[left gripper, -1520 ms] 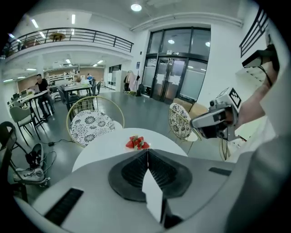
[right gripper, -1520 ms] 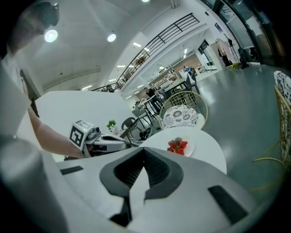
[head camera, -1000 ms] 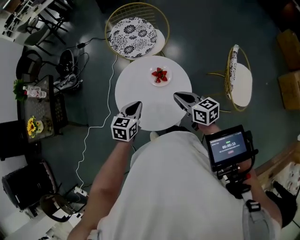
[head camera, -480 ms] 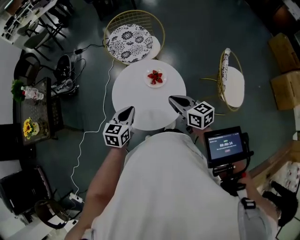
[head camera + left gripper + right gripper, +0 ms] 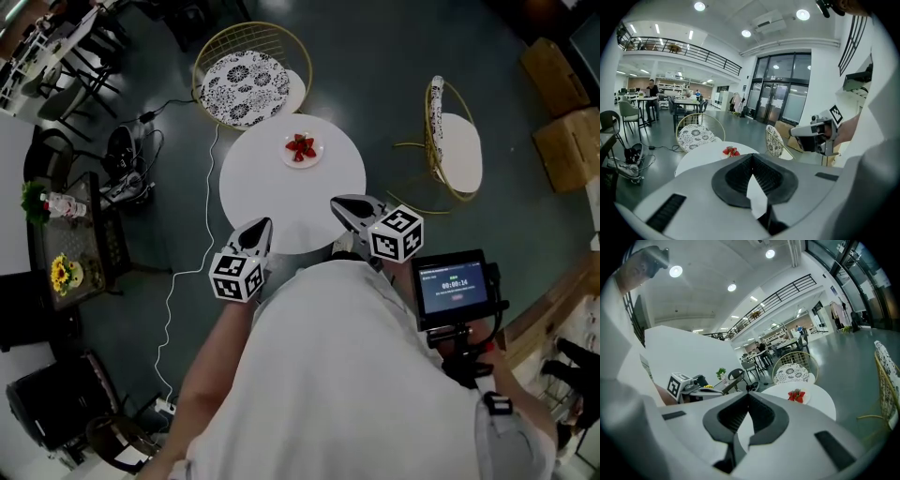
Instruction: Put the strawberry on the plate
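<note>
The person wears a white short-sleeved shirt. The left gripper and right gripper have pale grey shells, black ribbed pads, and cubes with black-and-white square markers.

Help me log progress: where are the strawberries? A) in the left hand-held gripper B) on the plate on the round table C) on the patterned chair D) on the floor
B: the strawberries lie on the plate on the white round table.
</note>
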Demonstrator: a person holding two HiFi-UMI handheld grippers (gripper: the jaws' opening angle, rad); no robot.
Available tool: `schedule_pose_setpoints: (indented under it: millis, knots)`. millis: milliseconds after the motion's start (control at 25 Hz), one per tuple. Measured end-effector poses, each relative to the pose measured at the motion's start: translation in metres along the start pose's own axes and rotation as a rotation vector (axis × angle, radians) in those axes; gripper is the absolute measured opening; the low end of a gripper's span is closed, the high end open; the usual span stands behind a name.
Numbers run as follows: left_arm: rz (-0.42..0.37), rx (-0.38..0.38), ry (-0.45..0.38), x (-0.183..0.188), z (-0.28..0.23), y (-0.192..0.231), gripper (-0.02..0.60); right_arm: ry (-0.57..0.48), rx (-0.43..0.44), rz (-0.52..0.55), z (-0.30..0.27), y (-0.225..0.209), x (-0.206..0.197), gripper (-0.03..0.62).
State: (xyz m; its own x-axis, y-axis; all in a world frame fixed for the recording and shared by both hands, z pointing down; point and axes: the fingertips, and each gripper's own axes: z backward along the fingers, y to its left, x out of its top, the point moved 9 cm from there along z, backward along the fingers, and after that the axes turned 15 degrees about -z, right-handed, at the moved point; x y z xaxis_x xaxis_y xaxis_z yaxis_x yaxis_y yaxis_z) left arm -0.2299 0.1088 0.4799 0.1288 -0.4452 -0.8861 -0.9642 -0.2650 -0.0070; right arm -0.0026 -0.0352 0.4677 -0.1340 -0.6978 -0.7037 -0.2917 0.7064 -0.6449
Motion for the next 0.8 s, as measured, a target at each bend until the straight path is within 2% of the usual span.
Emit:
schedule_pose_setpoints:
  millis: [240,520,800]
  knots:
    - [-0.015,-0.04,-0.006,-0.002,-0.006,-0.01,0.008,-0.008,-0.026,-0.007,0.008,-0.003,-0.012,0.008]
    - [-0.031,-0.039,-0.016,0.008,-0.022,0.004,0.008,-0.014,-0.013,0.008,-0.01,-0.013,0.004,0.008]
    - [-0.03,-0.06,-0.013,0.017,-0.011,0.003,0.008,-0.012,-0.025,0.0,-0.006,0.005,0.009,0.008]
